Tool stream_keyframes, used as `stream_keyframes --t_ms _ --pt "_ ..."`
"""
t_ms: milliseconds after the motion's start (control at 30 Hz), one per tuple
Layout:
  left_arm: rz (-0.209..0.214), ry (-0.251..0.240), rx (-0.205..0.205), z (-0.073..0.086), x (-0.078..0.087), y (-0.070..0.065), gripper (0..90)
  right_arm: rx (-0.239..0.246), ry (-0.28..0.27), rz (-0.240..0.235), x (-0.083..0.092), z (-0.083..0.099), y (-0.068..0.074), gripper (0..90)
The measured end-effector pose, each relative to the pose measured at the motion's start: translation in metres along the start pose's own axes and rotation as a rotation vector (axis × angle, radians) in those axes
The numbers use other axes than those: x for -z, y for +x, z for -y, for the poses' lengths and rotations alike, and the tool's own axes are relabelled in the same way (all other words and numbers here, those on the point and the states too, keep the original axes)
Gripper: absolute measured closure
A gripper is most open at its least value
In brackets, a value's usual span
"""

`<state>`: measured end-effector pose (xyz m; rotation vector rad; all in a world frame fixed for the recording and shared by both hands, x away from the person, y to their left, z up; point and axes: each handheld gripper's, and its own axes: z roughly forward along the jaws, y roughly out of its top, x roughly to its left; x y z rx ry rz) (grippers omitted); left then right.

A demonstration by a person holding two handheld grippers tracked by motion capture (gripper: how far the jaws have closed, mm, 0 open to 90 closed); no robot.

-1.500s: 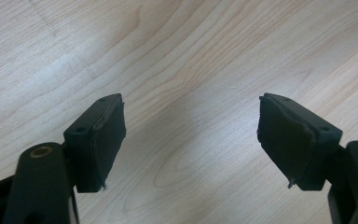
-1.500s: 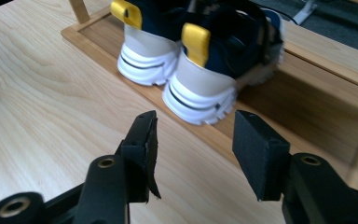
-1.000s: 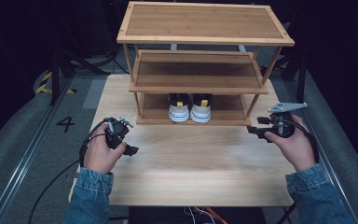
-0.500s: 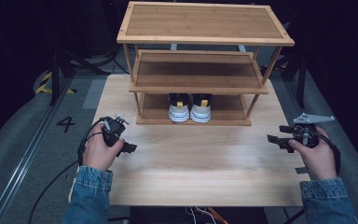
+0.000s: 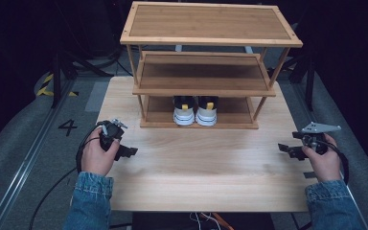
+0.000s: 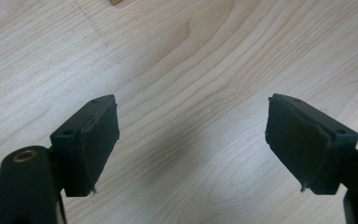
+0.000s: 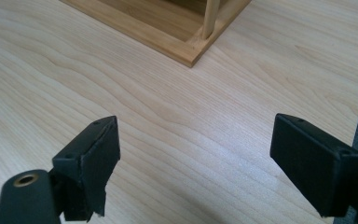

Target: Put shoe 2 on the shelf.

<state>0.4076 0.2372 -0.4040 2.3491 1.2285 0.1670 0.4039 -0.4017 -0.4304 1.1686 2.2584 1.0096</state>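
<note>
Presently, both grippers sit low over the wooden table (image 5: 196,177), well apart from each other and from the work; the left gripper (image 5: 124,152) is held near the table's left edge, its jaws spread wide with bare tabletop between the pads (image 6: 95,140) and nothing gripped; the right gripper (image 5: 287,149) is held near the right edge, its jaws having just been opening and now standing wide, likewise with nothing between them; its own view shows the front corner of the shoe rack (image 7: 193,44) ahead. The shoe rack (image 5: 201,88) stands at the far middle of the table, three wooden tiers; a pair of white shoes (image 5: 195,111) rests side by side on the lowest tier, toes toward the person, touched by neither gripper.
</note>
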Motion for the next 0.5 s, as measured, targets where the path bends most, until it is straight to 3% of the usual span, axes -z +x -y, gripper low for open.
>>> stream_keyframes --t_ms 67,200,333,500 --pt "0.01 0.011 0.008 0.001 -0.001 0.002 18.0 -0.013 0.008 0.007 -0.004 0.004 -0.002 16.5" --pt "0.009 0.023 0.028 0.002 -0.004 0.005 18.2 -0.092 0.041 0.0 -0.01 0.013 -0.006 16.5" --pt "0.005 0.022 0.064 0.005 -0.006 0.009 18.5 -0.148 0.077 0.033 -0.012 0.023 -0.012 16.7" --pt "0.002 0.031 0.069 0.006 -0.008 0.011 18.5 -0.158 0.063 0.016 -0.015 0.029 -0.015 16.4"
